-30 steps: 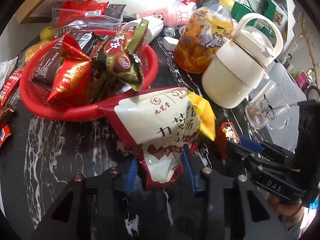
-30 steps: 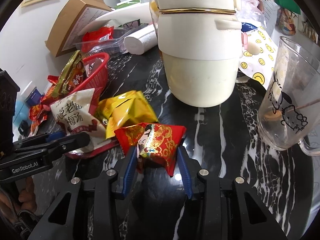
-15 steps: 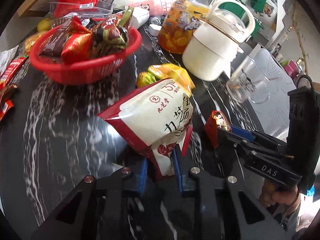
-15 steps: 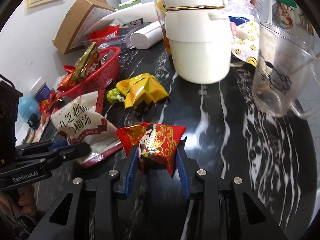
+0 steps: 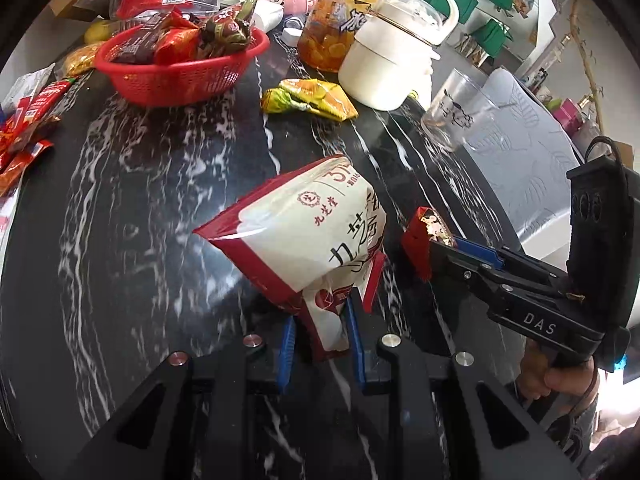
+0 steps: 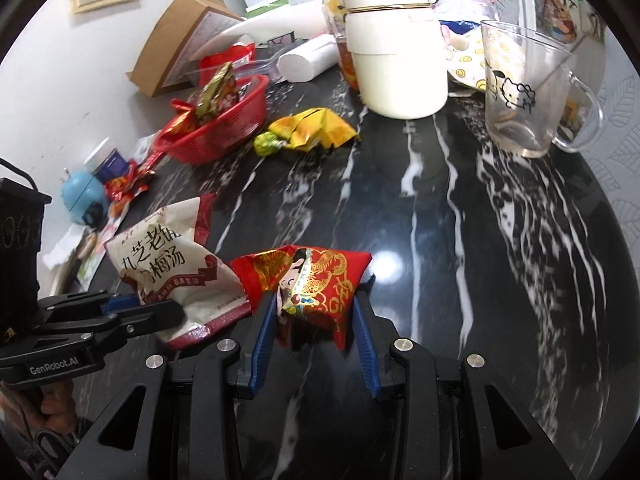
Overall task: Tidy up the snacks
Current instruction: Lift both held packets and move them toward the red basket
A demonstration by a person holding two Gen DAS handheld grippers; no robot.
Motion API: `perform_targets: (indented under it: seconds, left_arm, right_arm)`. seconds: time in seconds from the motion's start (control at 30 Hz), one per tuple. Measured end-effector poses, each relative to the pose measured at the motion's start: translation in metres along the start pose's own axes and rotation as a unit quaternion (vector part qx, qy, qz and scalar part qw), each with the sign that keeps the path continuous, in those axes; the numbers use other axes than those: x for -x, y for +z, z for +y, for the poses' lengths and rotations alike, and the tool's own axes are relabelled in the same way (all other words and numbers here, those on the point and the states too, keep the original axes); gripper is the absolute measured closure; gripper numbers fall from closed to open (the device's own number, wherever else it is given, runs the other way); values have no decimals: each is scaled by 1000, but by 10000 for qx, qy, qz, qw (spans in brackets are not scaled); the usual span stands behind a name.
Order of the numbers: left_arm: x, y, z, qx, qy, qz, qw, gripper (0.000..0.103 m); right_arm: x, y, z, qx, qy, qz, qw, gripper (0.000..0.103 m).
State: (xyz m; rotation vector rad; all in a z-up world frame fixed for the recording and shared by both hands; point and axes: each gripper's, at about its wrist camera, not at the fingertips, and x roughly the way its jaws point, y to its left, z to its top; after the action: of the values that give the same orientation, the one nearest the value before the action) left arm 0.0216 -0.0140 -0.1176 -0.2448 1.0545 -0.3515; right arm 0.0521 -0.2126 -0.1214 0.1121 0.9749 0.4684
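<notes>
Both held packets farther from basket (image 5: 180,76)

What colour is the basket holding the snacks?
Red basket, clearest in the left wrist view.

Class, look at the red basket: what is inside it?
The red basket holds heaped snack packets, red, brown and green-gold. Whatever lies beneath that pile is covered.
</notes>
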Motion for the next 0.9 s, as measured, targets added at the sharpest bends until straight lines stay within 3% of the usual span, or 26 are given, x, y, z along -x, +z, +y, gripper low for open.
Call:
perform_targets:
  seconds: [0.17, 0.23, 0.27, 0.3, 0.5, 0.7, 0.9]
  left_arm:
    - [-1, -8, -1, -130, 103, -67, 9998, 67]
    - [1, -11, -6, -294, 278, -123, 9991, 45]
    - [1, -13, -8, -349, 385, -135, 9986, 26]
    - [0, -14, -8, -356, 409, -147, 9984, 16]
    - [10, -19, 0, -85, 335, -353, 9988, 15]
    - [30, -6, -4, 58, 260, -844, 9961, 15]
    - [14, 14, -14, 246, 392, -677, 9966, 15]
  right_arm:
    - [7, -11, 10, 18, 49, -40, 10000, 66]
    - [10, -14, 11, 9, 57, -47, 10000, 66]
    - [10, -15, 12, 6, 58, -50, 10000, 66]
    - [11, -16, 12, 0, 57, -56, 10000, 66]
    - [19, -17, 12, -48, -2, -143, 9999, 66]
    - [26, -16, 13, -53, -28, -233, 9997, 66]
    - [28, -13, 9, -97, -51, -278, 9996, 66]
